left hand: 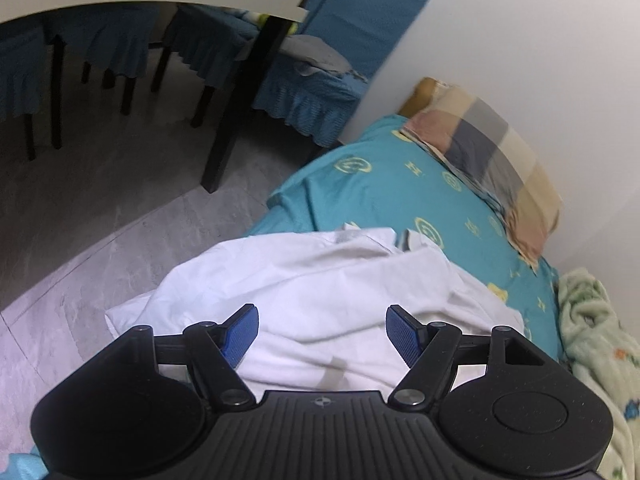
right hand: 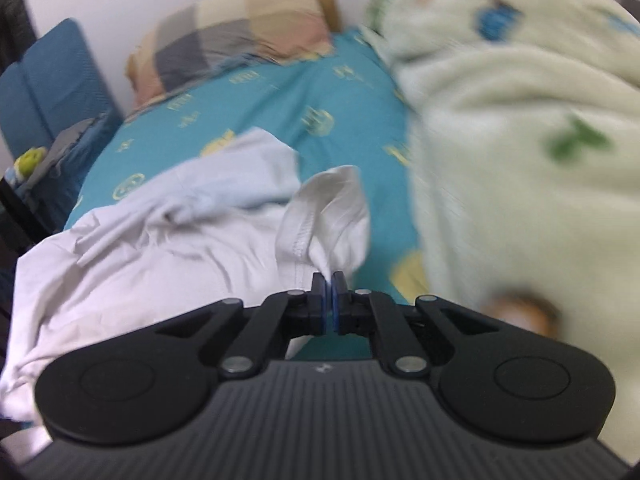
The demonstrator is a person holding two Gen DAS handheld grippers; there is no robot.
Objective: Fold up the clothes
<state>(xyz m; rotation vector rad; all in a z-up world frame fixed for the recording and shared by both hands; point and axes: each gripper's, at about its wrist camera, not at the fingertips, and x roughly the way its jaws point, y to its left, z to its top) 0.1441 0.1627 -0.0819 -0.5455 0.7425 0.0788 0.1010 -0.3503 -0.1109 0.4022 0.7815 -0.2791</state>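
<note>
Clearly my right gripper (right hand: 329, 286) pinched only a thin fold of the white shirt (right hand: 168, 236) rumpled along the bed (right hand: 280, 92) edge, my left gripper (left hand: 322, 330) spread empty above, so it might slip free.

A fold of the white garment (right hand: 168, 236) is pinched between the closed fingers of the right gripper (right hand: 329, 292). The garment is spread on the teal sheet (right hand: 280, 100), left of the pale green blanket (right hand: 500, 152).
</note>
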